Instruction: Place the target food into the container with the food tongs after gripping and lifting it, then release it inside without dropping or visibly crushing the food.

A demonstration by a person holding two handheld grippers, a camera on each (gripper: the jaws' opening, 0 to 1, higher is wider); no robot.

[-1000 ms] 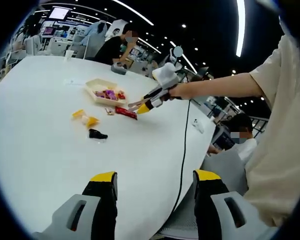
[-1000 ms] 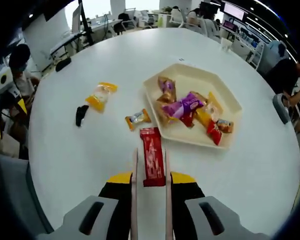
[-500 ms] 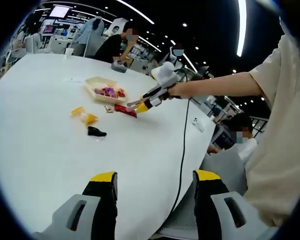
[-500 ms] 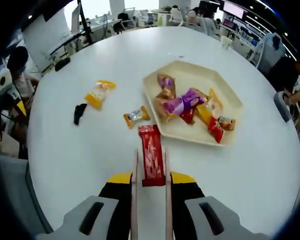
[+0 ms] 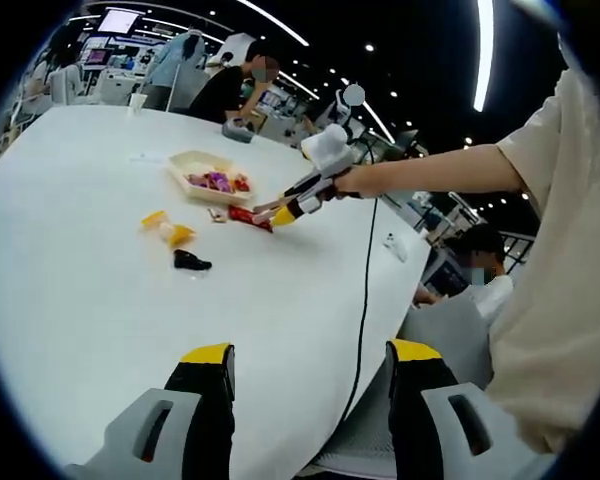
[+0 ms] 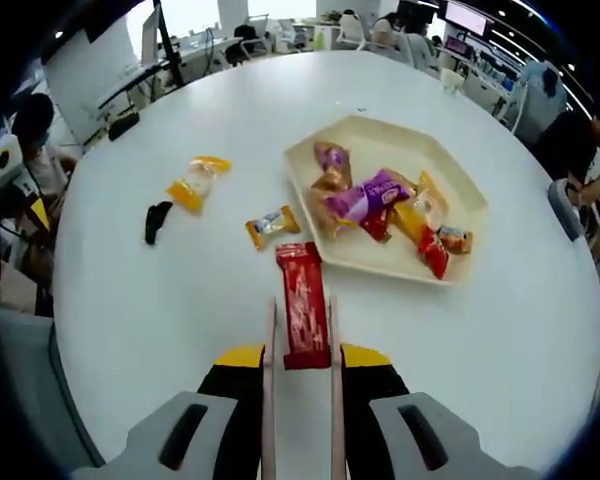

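A broad round white table [image 5: 100, 300] fills the foreground of a large open office. The ceiling is dark, crossed by long white light strips [image 5: 482, 55] and small spotlights. Lit monitors [image 5: 117, 22] and desks [image 6: 205, 45] crowd the far side, where several people sit or stand working.

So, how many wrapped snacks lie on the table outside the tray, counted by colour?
Red: 1, the red bar between the tongs
Yellow: 1, the yellow packet
Orange and silver: 1, the small candy
Black: 1, the black piece
Total: 4
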